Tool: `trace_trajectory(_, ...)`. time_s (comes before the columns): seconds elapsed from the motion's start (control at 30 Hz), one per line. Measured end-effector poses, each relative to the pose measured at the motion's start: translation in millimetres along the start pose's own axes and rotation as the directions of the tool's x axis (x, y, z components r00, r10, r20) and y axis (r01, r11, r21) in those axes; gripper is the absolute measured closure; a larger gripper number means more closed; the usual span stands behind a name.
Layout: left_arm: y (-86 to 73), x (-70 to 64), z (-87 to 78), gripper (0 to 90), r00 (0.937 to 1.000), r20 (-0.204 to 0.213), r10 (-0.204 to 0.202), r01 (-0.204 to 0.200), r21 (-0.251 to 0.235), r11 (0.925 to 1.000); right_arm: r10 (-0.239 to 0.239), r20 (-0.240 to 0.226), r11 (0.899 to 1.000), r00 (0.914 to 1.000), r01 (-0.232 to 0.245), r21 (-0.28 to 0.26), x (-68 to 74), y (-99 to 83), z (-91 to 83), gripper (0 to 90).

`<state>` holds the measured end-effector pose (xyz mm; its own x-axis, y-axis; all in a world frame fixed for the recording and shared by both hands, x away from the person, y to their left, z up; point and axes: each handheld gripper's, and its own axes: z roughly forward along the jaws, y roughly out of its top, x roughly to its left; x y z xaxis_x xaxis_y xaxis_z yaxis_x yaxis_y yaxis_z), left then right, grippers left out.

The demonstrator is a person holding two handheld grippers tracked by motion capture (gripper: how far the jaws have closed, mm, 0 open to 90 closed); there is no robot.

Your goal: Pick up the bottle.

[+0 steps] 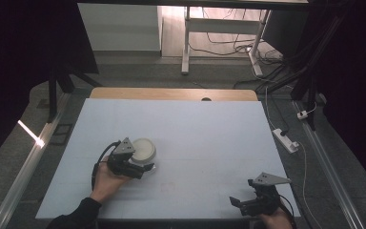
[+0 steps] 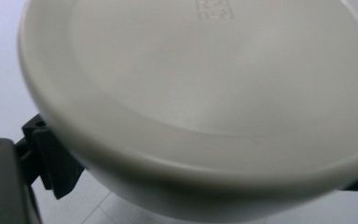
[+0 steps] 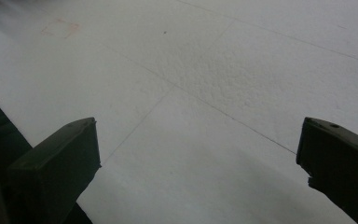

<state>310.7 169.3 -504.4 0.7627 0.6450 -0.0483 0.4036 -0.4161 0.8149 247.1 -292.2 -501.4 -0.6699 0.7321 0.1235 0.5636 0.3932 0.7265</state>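
A round white container (image 1: pixel 144 149) with a smooth lid stands on the pale foam-covered table (image 1: pixel 205 129), left of centre near the front. My left gripper (image 1: pixel 142 165) reaches it from the near side, held by a hand. In the left gripper view the container (image 2: pixel 205 93) looms very close, and the black jaws press its sides under the lid's rim, so the left gripper (image 2: pixel 209 186) is shut on it. My right gripper (image 1: pixel 240 199) hovers at the table's front right corner. Its jaws stand wide apart over bare foam, so the right gripper (image 3: pixel 198 158) is open.
A wooden table edge (image 1: pixel 171 93) runs along the far side. Beyond it stand white desk legs (image 1: pixel 186 47) and loose cables. A white power strip (image 1: pixel 286 140) lies on the floor to the right. A faint red mark (image 3: pixel 58 28) shows on the foam.
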Motion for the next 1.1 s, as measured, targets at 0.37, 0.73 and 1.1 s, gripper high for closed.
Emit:
trace_trajectory(0.37, 16.4, -9.9, -3.3, 7.7, 0.9983, 0.029, 0.051, -0.05, -0.043, 0.9978, 0.006, 0.001, 1.0, 1.0, -0.006, 0.001, -0.4, 0.1, 0.2, 0.0)
trace_trajectory(0.73, 34.6, -14.5, -1.0, 7.7, 0.9939, 0.071, 0.084, -0.081, -0.038, 0.996, 0.005, 0.003, 1.0, 1.0, -0.005, -0.002, -0.8, -0.1, 0.0, 0.0)
trace_trajectory(1.1, 57.2, -19.8, 7.5, 7.7, 0.9879, 0.101, 0.118, -0.114, -0.043, 0.9926, 0.002, 0.003, 1.0, 1.0, -0.002, -0.004, -0.9, -0.3, -0.2, 0.0)
